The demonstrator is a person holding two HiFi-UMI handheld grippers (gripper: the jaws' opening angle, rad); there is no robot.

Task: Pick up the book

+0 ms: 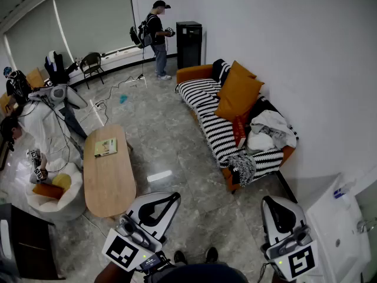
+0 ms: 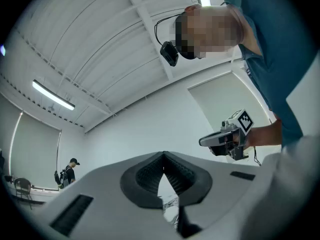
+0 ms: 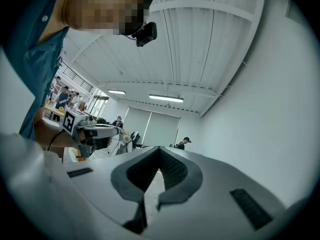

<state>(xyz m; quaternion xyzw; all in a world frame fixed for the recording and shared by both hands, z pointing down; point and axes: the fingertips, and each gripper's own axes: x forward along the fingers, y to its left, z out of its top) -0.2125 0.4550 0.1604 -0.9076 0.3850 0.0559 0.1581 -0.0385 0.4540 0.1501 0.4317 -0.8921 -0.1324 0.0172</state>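
Approach stage: the book (image 1: 105,147) lies at the far end of the table (image 1: 112,184) on the left, well apart from both tools. Left gripper (image 1: 168,198) and right gripper (image 1: 272,204) hang near the body, jaws pressed together on nothing; the next move likely calls for stepping to the table and spreading one pair

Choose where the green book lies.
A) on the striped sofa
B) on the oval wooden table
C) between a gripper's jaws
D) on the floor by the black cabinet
B: the head view shows the book lying flat near the far end of the oval wooden table.
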